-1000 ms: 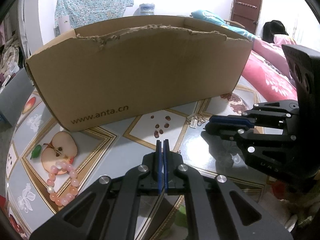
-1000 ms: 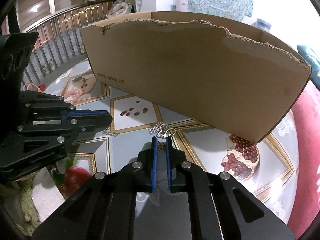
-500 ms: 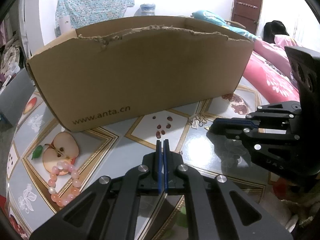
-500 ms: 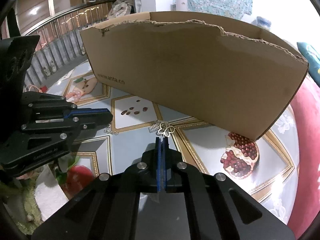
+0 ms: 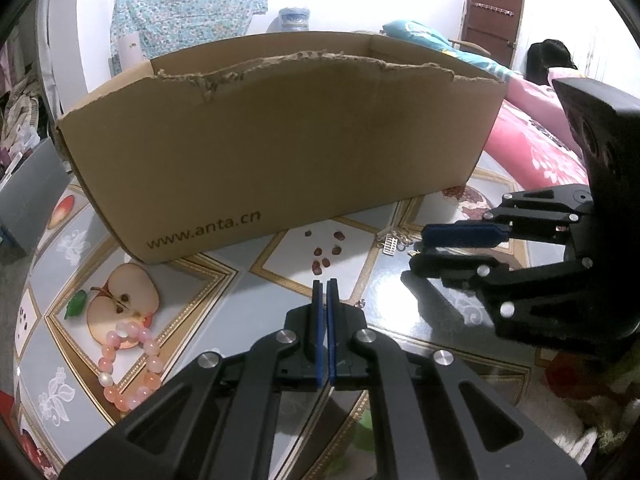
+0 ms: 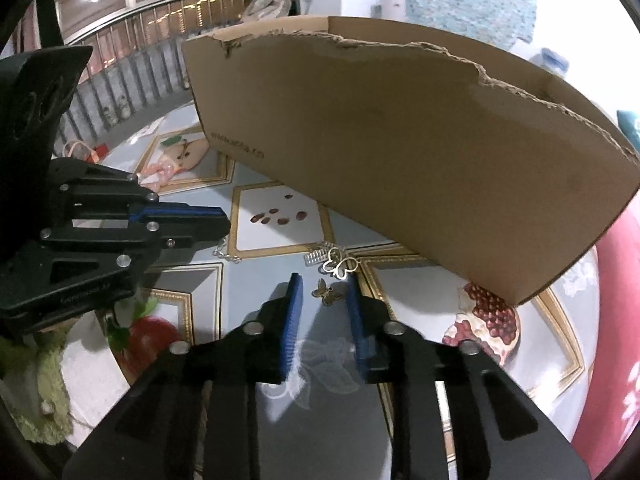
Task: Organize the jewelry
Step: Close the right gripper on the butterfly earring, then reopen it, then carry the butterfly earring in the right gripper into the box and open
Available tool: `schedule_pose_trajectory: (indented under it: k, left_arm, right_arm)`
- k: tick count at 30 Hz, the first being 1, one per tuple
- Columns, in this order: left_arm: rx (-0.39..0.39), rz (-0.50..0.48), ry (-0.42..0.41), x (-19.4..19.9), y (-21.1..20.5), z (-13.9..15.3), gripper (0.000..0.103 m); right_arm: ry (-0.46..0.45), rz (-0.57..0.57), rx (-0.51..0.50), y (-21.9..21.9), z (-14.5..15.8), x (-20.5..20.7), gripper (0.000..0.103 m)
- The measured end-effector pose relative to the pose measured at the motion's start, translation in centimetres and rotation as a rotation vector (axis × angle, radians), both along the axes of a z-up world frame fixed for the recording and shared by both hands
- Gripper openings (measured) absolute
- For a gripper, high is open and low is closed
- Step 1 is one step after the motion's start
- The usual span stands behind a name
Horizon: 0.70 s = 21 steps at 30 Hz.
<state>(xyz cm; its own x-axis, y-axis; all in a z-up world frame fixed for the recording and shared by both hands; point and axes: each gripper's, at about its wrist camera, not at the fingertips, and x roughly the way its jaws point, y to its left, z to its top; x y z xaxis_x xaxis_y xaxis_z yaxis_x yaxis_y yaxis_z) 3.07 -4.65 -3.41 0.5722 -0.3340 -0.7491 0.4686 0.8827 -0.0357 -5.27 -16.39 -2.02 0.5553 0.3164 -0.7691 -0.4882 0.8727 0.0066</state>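
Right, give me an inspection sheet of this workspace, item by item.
Surface: glossy fruit-print table top, bare between items.
Job's things: brown open-top cardboard box; pink bead bracelet on the apple print; small butterfly charm between the right jaws, untouched; larger outline butterfly pendant and silver ribbed charm just beyond.
Clutter: nothing seen on the table besides these.
Grippers: left gripper jaws shut, empty; right gripper jaws have just been opening, now apart.
Cables: nothing seen.
Surroundings: pink floral bedding, brown door, railing.
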Motion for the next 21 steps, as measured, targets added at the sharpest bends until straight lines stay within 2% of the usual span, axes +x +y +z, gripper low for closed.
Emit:
schedule_pose_trajectory:
  k: [21]
  left_arm:
    - [-0.005, 0.007, -0.02, -0.32, 0.33, 0.6, 0.001]
  right_arm:
    - [0.0, -0.024, 0.049, -0.67, 0.52, -0.29, 0.01]
